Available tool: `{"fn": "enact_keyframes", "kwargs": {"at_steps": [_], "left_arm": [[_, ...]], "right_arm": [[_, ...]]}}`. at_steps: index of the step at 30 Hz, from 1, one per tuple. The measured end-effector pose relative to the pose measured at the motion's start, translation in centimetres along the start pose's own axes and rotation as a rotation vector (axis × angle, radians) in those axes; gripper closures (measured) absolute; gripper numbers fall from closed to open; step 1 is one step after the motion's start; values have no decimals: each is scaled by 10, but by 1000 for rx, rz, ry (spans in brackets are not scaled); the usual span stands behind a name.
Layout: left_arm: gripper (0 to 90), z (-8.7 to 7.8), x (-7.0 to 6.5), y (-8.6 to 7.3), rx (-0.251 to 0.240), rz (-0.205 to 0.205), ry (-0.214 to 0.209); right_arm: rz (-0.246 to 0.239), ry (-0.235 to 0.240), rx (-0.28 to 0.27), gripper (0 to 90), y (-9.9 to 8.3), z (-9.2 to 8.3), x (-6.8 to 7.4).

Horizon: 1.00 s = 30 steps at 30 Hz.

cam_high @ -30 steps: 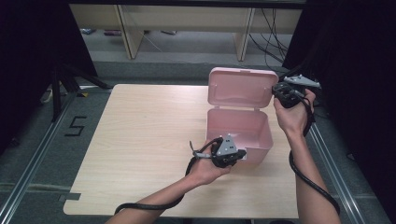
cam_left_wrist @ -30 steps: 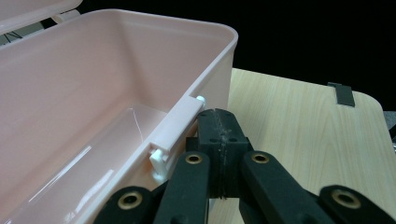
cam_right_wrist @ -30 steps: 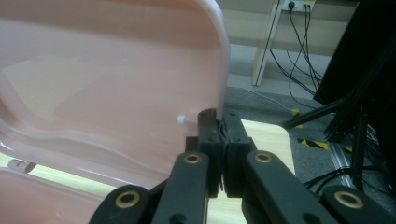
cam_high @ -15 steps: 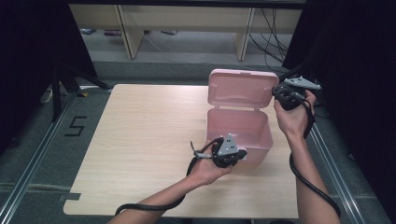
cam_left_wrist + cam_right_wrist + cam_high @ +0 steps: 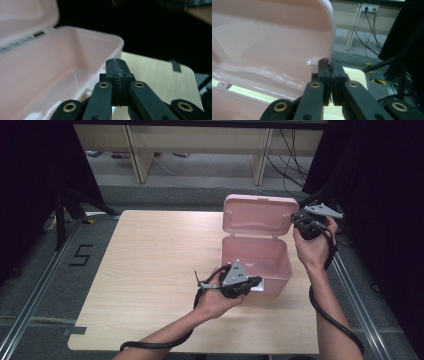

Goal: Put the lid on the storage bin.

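On the wooden counter (image 5: 150, 270), the pink box (image 5: 257, 262) could be tipped if its raised lid (image 5: 257, 215), pinched by the right gripper's (image 5: 329, 62) fingers, is pulled while the left gripper (image 5: 117, 62), fingers pressed together, gives no support.

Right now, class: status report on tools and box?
Left tool shut, at pink box front rim. Right tool shut against open lid edge. Nothing in the way.

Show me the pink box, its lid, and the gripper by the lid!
pink box (image 5: 280, 265), high view, on its front right wall.
lid (image 5: 257, 215), high view, on its inner face.
right gripper (image 5: 329, 63), right gripper view, at the shut tips beside the lid's edge.
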<state>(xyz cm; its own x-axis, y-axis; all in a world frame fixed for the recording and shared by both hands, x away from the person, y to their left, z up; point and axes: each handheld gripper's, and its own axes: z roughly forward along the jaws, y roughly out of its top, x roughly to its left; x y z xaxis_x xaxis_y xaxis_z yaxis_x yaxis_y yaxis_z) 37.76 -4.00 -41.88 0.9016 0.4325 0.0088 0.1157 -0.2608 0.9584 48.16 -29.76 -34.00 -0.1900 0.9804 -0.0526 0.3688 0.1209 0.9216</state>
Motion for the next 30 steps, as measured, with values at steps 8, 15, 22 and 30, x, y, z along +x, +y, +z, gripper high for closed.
{"fn": "enact_keyframes", "kwargs": {"at_steps": [8,15,22,30], "left_arm": [[899,-28,45,24,-61,-78,90],[899,-38,76,28,-76,-146,148],[899,-42,97,29,-105,-205,185],[899,-42,114,34,-131,-258,206]], "right_arm": [[-6,1,-8,892,-2,-3,1],[-16,-5,-26,891,-6,-7,3],[-33,-9,-32,890,-9,-10,3],[-36,-12,-51,889,-14,-14,6]]}}
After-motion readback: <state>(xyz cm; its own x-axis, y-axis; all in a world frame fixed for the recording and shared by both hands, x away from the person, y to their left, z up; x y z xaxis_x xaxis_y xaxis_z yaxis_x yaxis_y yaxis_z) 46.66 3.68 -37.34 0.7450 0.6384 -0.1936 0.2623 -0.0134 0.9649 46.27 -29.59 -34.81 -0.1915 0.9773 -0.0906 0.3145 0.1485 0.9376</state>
